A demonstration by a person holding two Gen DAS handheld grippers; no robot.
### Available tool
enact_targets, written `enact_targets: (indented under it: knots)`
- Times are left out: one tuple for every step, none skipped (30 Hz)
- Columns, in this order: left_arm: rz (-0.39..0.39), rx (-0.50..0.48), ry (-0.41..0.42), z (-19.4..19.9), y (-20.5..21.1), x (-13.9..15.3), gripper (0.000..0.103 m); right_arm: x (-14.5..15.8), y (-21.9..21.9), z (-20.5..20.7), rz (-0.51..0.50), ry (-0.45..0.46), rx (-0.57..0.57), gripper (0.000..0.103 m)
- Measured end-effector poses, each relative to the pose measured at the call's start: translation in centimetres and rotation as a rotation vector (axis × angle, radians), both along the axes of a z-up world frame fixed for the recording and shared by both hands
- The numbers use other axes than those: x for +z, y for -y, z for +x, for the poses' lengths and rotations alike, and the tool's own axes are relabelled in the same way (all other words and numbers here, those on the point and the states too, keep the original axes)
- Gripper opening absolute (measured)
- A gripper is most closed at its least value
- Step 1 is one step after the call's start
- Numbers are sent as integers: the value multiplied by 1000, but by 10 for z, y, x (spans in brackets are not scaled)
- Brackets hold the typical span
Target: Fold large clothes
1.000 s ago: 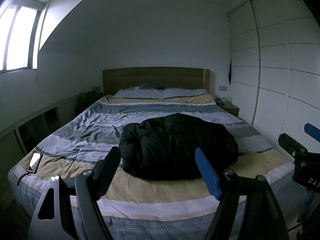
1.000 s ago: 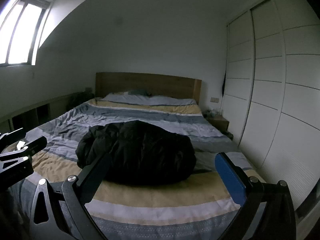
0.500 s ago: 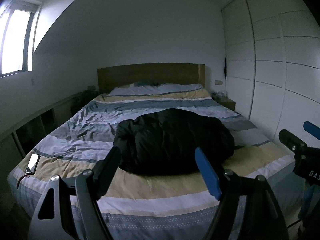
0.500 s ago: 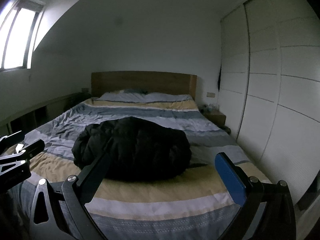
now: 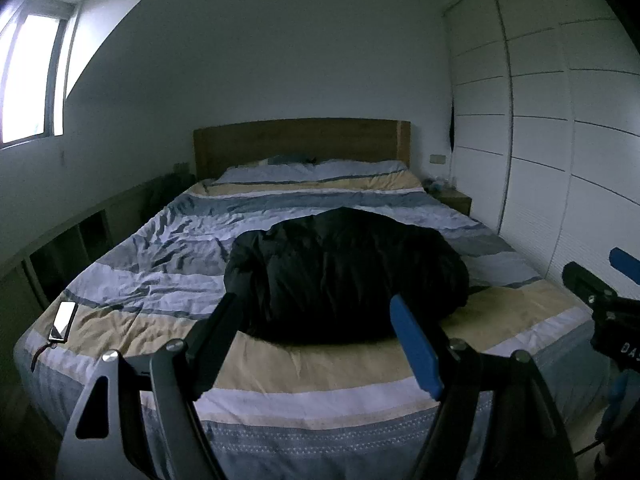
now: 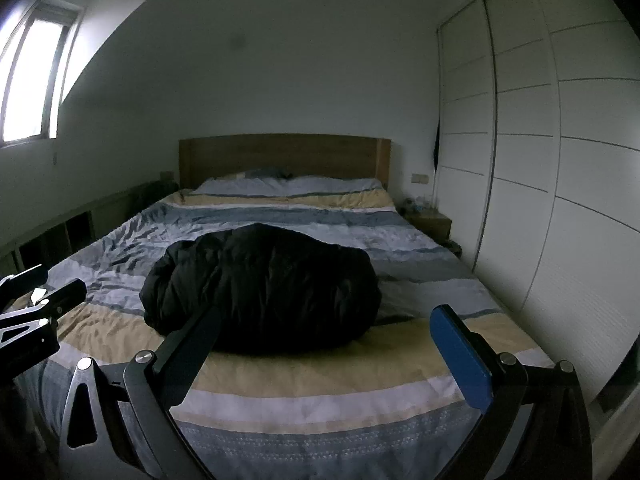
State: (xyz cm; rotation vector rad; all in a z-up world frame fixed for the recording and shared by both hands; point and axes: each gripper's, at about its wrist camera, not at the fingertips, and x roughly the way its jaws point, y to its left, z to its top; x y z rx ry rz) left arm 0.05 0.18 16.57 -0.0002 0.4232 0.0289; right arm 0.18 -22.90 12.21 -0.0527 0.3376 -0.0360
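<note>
a black jacket point(image 5: 344, 276) is heaped on the bed point(image 5: 280, 376). both the left claw point(image 5: 320, 344) and right claw point(image 6: 332, 352) are held released before the bed, nothing gripped.

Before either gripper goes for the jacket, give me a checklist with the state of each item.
1. Left gripper open and empty: ok, fingers wide apart, nothing between them.
2. Right gripper open and empty: ok, the same.
3. Jacket within view of both cameras: ok, it lies bunched on the bed, near the foot end.
4. Jacket spread flat for folding: not ok, it is a rounded heap.
5. Collar, sleeves or hem found for a grasp: cannot tell, the dark fabric hides them.
6. Phone apart from the jacket: ok, it lies at the bed's left edge.
</note>
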Motion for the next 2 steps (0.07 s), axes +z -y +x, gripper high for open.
enact_targets:
  knots:
    - [-5, 2, -2, -1, 0, -1, 76, 0, 0, -1, -1, 2, -2, 103]
    - [-8, 3, -5, 0, 0, -2, 76, 0, 0, 0, -2, 2, -3, 103]
